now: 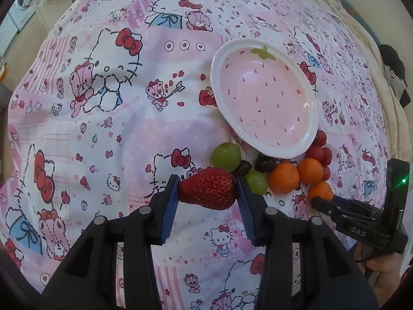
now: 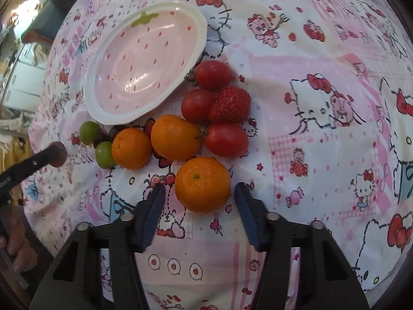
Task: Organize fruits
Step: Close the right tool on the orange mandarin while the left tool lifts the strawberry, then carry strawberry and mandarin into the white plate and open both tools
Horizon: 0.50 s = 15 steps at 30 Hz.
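Note:
My left gripper (image 1: 207, 184) is shut on a red strawberry (image 1: 207, 193), lifted above the patterned cloth. Just beyond it lie two green grapes (image 1: 226, 156), dark grapes (image 1: 265, 164), three small oranges (image 1: 283, 178) and cherry tomatoes (image 1: 315, 152), all beside the pink strawberry-print plate (image 1: 214, 77), which holds nothing. My right gripper (image 2: 200, 188) points down with the nearest orange (image 2: 202, 184) between its fingers (image 2: 155, 211), and a narrow gap shows on each side. Another strawberry (image 2: 229, 104) and three tomatoes (image 2: 213, 75) lie past it by the plate (image 2: 89, 95).
A pink cartoon-print cloth (image 1: 103, 129) covers the whole surface. A person's hand (image 1: 384, 268) holds the right gripper's handle at the lower right. The left gripper's finger (image 2: 33, 162) reaches in from the left edge. Furniture (image 2: 23, 77) stands beyond the cloth's far-left edge.

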Motion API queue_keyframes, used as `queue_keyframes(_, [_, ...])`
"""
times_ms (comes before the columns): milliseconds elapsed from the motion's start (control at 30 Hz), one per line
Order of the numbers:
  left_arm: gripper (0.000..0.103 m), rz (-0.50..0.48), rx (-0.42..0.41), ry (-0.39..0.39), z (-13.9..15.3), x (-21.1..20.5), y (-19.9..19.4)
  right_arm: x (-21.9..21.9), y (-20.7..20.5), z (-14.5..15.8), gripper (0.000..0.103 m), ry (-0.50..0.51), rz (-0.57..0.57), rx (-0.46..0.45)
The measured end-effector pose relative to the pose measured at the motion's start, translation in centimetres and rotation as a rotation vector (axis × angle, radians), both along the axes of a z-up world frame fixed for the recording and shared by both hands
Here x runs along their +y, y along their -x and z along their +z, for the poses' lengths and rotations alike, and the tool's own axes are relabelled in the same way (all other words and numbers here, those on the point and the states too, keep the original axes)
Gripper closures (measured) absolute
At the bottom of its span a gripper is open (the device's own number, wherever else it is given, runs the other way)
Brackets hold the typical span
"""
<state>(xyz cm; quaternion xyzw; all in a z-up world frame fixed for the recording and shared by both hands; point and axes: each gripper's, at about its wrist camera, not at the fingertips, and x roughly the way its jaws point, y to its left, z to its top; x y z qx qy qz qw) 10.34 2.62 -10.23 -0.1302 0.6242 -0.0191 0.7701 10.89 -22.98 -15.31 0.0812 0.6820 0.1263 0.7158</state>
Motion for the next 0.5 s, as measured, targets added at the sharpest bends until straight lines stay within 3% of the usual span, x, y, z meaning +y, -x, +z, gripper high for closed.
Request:
queue_keyframes(100, [0.063,0.002,-0.014,-0.015,0.1,0.0,0.0,0.4,0.3,0.2,0.06,0.028,0.043,-0.023])
queue_keyframes(333, [0.063,-0.021,-0.079,-0.045,1.1,-0.1,0.9,-0.9,2.1,2.4,0.06,-0.068,0.007,-0.065])
queue_keyframes(500, [0.063,-0.046,-0.211,-0.061,4.0,-0.5,1.6,-1.7,2.4,6.4,0.06,-0.13,-0.028,-0.241])
